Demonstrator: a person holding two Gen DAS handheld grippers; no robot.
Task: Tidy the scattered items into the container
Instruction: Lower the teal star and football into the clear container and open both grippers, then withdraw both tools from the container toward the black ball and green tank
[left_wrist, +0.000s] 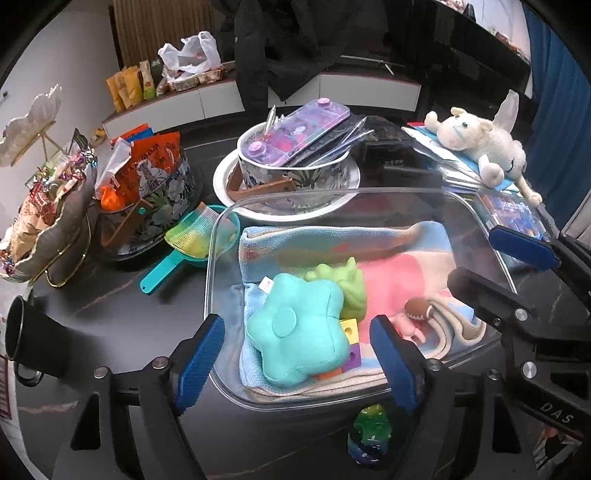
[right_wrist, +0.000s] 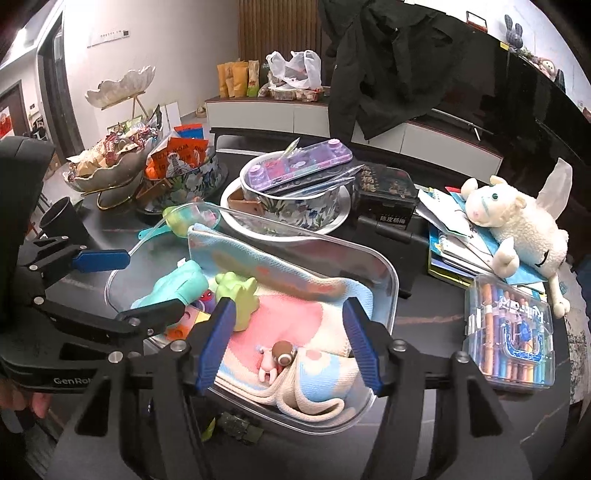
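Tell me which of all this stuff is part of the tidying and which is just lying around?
Part of the job:
clear container
teal star plush
green toy
small toy outside the container

Probably just lying about:
sheep plush
marker box
floral bowl

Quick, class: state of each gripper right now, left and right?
Left gripper: open, empty, over the clear container.
Right gripper: open, empty, over the same container.
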